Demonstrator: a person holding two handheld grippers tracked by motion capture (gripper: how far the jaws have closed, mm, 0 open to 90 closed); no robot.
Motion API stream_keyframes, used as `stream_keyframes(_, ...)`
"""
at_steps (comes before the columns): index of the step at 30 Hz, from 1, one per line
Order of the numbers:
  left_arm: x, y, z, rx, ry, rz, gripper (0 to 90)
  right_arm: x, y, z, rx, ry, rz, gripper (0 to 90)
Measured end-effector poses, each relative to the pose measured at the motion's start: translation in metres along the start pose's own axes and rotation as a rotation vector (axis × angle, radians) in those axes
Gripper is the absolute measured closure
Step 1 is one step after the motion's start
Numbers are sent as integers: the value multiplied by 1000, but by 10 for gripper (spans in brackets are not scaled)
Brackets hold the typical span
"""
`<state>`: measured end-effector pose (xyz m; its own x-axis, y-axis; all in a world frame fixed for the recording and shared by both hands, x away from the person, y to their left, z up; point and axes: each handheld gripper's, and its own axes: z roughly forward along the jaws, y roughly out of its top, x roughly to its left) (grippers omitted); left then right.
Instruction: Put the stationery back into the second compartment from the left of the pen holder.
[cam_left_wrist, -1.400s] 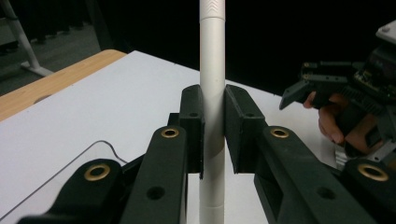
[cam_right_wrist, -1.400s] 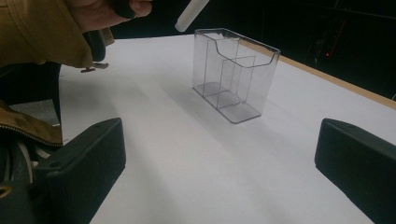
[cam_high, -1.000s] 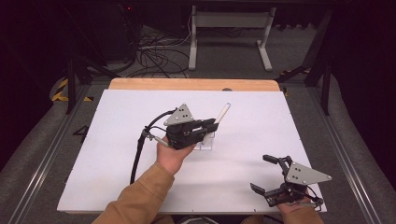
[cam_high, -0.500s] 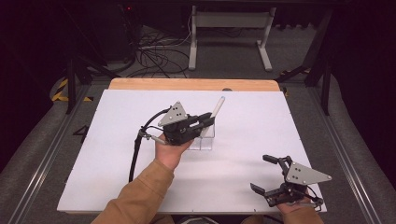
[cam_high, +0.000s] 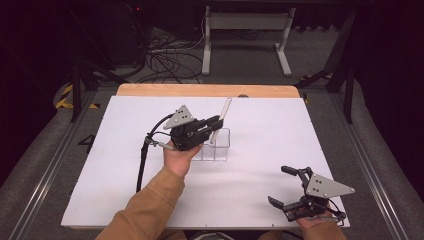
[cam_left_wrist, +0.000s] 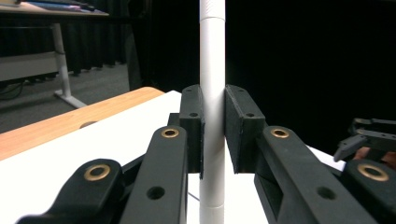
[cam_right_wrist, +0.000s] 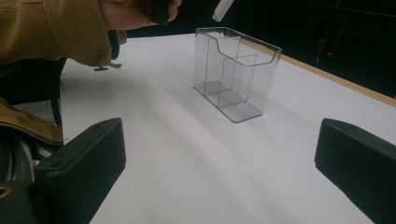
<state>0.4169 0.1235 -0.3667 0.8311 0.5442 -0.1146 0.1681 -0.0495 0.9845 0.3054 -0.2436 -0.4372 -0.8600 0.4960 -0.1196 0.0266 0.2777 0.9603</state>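
White table (cam_high: 125, 200), frame centre: my left gripper (cam_high: 216, 122) clamps a white tube (cam_high: 223, 111) above the clear organizer (cam_high: 220, 146), not yet inserted; right gripper (cam_high: 285, 187), lower right, released

Cables (cam_high: 165, 60) and desk frame (cam_high: 245, 30) behind table (cam_high: 310, 125)

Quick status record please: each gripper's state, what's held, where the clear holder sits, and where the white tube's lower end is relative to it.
left gripper: shut on the white tube, fingers pressing both sides
white tube: tilted, lower end above the clear holder, not yet inside
clear holder: upright on the white table, compartments look empty
right gripper: open, holding nothing, near the table's front right corner
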Motion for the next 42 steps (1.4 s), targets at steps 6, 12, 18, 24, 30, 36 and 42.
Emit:
stream_keyframes(6,10,-4,6,5,37,-3,785,0,0,0,1,1,-1,23)
stream_keyframes(12,15,-7,9,4,58,-3,785,0,0,0,3,4,0,23)
stream_keyframes(18,19,-9,12,-1,69,-17,785,0,0,0,2,3,0,23)
stream_keyframes(24,19,-10,12,16,80,-8,785,0,0,0,1,4,-1,23)
stream_keyframes(30,21,-16,10,18,89,-8,785,0,0,0,2,5,-1,24)
stream_keyframes(36,23,-26,9,11,91,-2,784,0,0,0,3,6,-2,24)
stream_keyframes(42,24,-29,9,17,98,7,784,1,0,1,4,8,-4,23)
